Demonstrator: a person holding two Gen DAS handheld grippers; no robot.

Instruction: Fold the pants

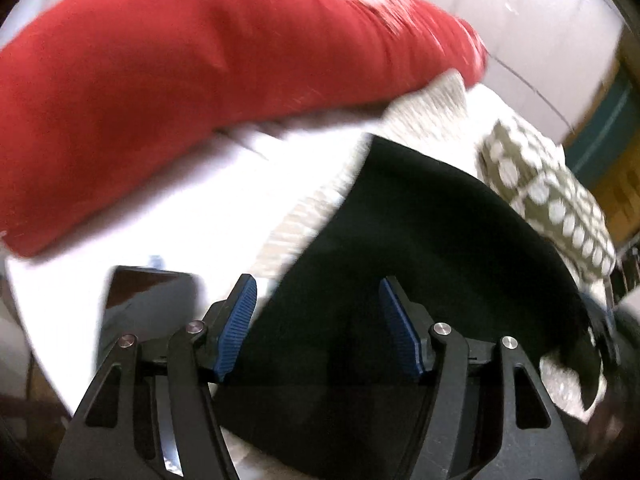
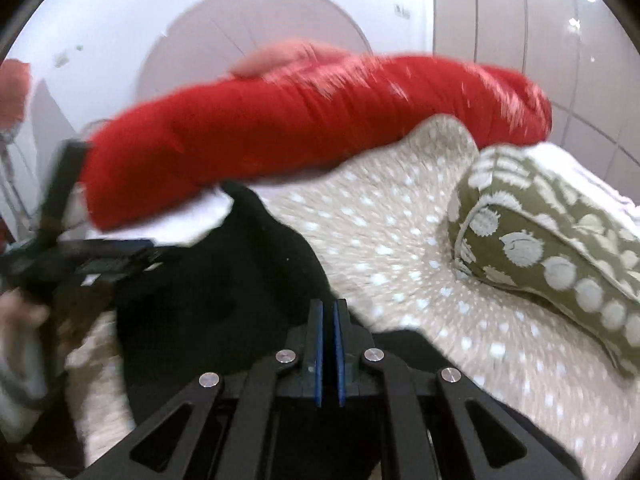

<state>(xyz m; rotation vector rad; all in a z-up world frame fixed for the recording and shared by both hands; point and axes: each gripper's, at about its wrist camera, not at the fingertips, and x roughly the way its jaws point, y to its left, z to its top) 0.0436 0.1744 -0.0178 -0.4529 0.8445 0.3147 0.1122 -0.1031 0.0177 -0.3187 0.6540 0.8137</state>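
Nearest on my left wrist view, the left tongs [image 1: 318, 294] stand spread, blue ribbed pads apart, with nothing pinched; the black pants [image 1: 400, 248] lie beneath and beyond them on the bed. On my right wrist view, the right tongs [image 2: 329, 312] are pressed together, the two blue pads almost touching, and I see no cloth caught between them; the pants spread dark just ahead and to the left of them. Just left of the left tongs a dark, glossy flat thing like a phone [image 1: 148, 304] lies on the white sheet [image 1: 200, 208]; I can read no writing on it, and no brand or label shows anywhere, as both views are blurred. The pants rest on a beige blanket with pale spots [image 2: 384, 240]. To the right lies an olive pillow with white round prints [image 2: 560, 248]. Farther back a long red bolster [image 2: 300, 128] lies across the bed, touching the blanket's far edge. Behind it stand white wall panels [image 2: 500, 20]. No containers are in view.
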